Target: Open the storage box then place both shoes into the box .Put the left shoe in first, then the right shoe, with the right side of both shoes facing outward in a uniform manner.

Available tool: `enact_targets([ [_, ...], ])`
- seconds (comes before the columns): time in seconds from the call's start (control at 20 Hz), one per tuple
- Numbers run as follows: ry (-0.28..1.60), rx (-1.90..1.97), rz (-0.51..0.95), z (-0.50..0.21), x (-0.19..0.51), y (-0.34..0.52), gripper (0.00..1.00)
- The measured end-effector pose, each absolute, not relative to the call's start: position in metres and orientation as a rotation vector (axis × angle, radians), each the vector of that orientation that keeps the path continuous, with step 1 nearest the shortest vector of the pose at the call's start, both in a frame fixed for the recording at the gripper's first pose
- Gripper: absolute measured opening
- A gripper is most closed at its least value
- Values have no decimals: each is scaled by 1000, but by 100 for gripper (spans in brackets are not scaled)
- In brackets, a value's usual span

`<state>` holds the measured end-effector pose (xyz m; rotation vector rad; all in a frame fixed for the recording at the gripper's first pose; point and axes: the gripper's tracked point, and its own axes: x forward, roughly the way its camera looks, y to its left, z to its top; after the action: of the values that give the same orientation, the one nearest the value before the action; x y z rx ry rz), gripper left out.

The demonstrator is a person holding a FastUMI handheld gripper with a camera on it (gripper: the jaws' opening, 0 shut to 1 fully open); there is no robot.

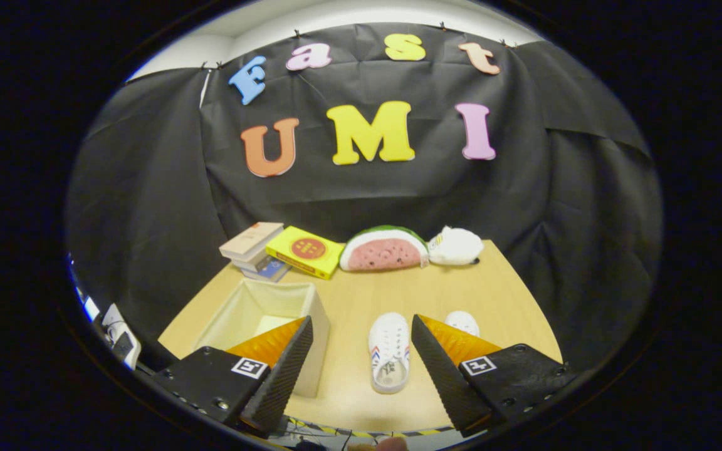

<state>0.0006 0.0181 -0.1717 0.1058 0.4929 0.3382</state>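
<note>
A cream fabric storage box (pixel 254 310) stands with its top open on the wooden table (pixel 499 294), partly behind the left finger (pixel 282 369). A white shoe (pixel 389 351) with red and blue side stripes lies between the two fingers, toe pointing away. A second white shoe (pixel 462 322) peeks out just past the right finger (pixel 439 369), mostly hidden by it. My gripper (pixel 361 327) is open, held above the table's near edge, with nothing touching its fingers.
At the table's back stand a stack of books (pixel 253 249), a yellow box (pixel 304 252), a watermelon-slice plush (pixel 385 249) and a white plush toy (pixel 455 245). Black cloth walls close in behind and to both sides. Some equipment (pixel 120 338) sits off the table's left.
</note>
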Motion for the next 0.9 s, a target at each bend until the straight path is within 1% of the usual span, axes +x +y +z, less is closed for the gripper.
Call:
enact_targets([
  [0.2, 636, 94, 341, -249, 21, 1, 96],
  [0.45, 796, 113, 370, -325, 60, 0, 96],
  [0.65, 901, 102, 396, -365, 94, 9, 96],
  [0.8, 961, 80, 393, -383, 114, 18, 96],
  [0.9, 1008, 84, 402, -390, 116, 21, 94],
])
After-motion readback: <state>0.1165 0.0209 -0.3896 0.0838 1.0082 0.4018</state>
